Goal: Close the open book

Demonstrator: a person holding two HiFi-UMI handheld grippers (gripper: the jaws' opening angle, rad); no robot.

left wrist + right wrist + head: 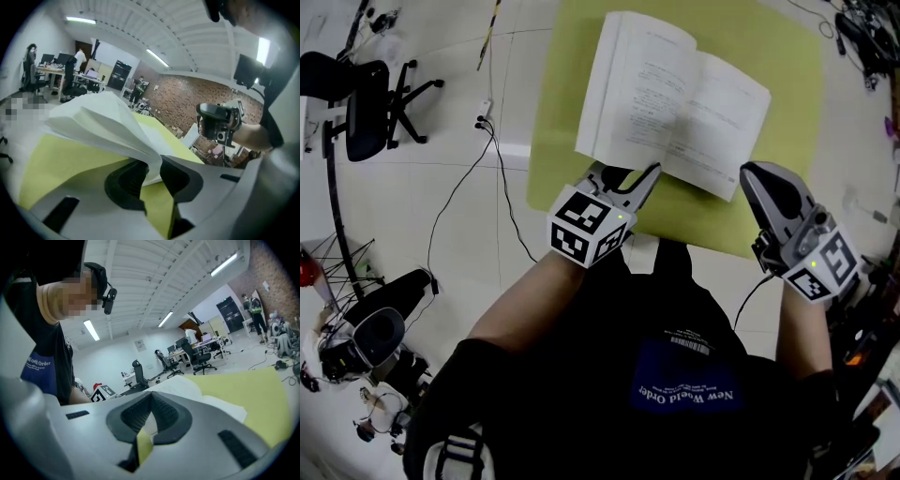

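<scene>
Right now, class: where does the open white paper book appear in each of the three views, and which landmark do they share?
Head view: the open white paper book lies at top centre.
Left gripper view: the book is left of centre, pages fanned upward.
Right gripper view: the book sits low at centre, just beyond the jaws.
Shared landmark: the yellow-green table top beneath it.

The book [675,98] is just plain matt paper. The tabletop [787,56] looks smooth and matt, and the left gripper [152,164] is smooth grey plastic.
</scene>
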